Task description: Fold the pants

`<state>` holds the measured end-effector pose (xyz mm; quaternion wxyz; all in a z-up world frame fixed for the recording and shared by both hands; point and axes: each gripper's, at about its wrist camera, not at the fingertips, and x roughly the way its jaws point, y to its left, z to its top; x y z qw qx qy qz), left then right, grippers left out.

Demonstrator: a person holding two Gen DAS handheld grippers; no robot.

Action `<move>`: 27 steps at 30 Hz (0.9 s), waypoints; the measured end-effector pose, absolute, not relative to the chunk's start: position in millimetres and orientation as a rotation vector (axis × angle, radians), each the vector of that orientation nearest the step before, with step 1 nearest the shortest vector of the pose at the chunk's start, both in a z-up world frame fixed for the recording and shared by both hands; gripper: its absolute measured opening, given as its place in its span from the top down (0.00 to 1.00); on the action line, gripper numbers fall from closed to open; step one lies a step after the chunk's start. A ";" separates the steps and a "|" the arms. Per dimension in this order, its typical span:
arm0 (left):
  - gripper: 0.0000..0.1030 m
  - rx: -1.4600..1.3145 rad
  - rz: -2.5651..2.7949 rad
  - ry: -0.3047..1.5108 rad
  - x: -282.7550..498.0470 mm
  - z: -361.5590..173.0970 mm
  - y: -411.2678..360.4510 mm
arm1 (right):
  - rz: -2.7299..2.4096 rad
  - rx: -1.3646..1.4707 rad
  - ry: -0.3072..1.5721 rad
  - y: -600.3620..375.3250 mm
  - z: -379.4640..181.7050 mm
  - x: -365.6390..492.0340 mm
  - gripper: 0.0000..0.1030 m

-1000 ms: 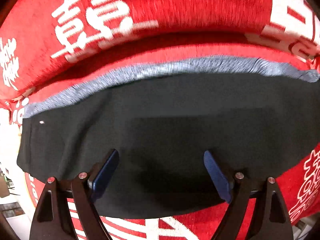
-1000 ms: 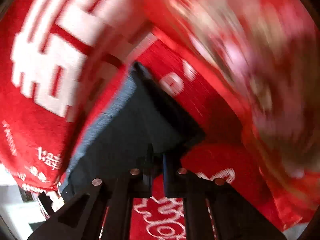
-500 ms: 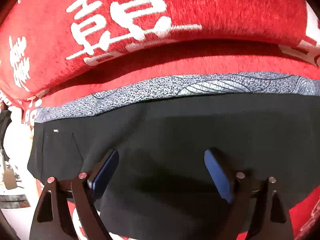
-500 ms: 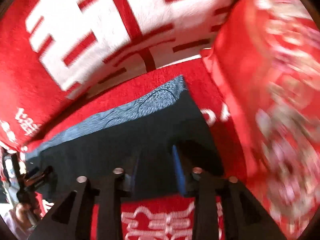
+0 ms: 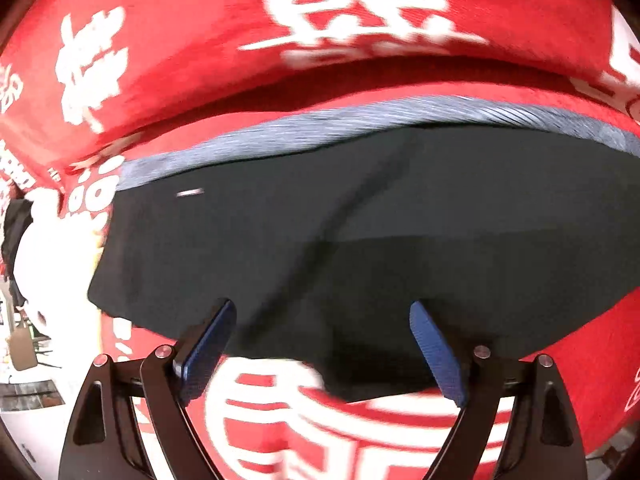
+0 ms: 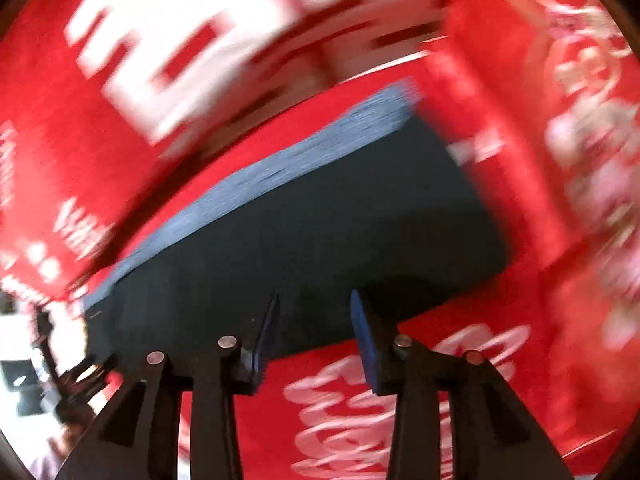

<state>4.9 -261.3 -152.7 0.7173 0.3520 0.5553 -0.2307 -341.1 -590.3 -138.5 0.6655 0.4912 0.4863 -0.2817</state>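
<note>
The black pants (image 5: 360,232) lie folded flat on the red seat, a grey patterned waistband (image 5: 360,124) along their far edge. My left gripper (image 5: 320,320) is open and empty, its blue pads (image 5: 208,340) over the near edge of the pants. In the right wrist view the same pants (image 6: 320,232) run from lower left to upper right, their grey band (image 6: 288,164) on the far side. My right gripper (image 6: 314,312) is open and empty over their near edge. Both views are blurred by motion.
The pants rest on a red cover with white characters (image 5: 340,408). A red backrest cushion (image 5: 320,20) rises just behind them, and a red cushion (image 6: 560,120) stands at their right end. The room floor (image 5: 24,360) shows at far left.
My right gripper has opened from shut and let the pants go, then drawn back. My left gripper stayed open and pulled back toward the near edge.
</note>
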 end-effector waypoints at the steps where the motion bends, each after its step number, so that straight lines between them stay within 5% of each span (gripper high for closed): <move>1: 0.13 0.775 -0.498 1.225 17.0 -147.7 -250.1 | -0.577 1.131 1.084 -572.9 -138.0 -327.8 0.57; 10: 0.13 0.826 -0.393 1.134 141.3 -167.6 -174.6 | -0.125 1.372 1.029 -375.1 -183.4 -180.3 0.53; 14: 0.00 0.800 -0.425 1.123 158.6 -193.1 -149.4 | -0.162 1.447 0.990 -340.4 -209.2 -154.6 0.53; 22: 0.00 0.670 -0.551 1.170 166.4 -193.8 -131.4 | -0.194 1.510 0.912 -334.6 -231.8 -127.4 0.53; 23: 0.00 0.684 -0.561 1.159 165.4 -193.3 -131.8 | -0.200 1.510 0.913 -338.3 -233.2 -121.1 0.66; 24: 0.00 0.697 -0.567 1.152 165.2 -192.7 -132.0 | -0.228 1.465 0.943 -343.4 -226.9 -114.6 0.91; 27: 0.00 0.733 -0.581 1.134 168.2 -190.8 -126.3 | -0.189 1.358 0.909 -346.8 -190.4 -106.3 0.91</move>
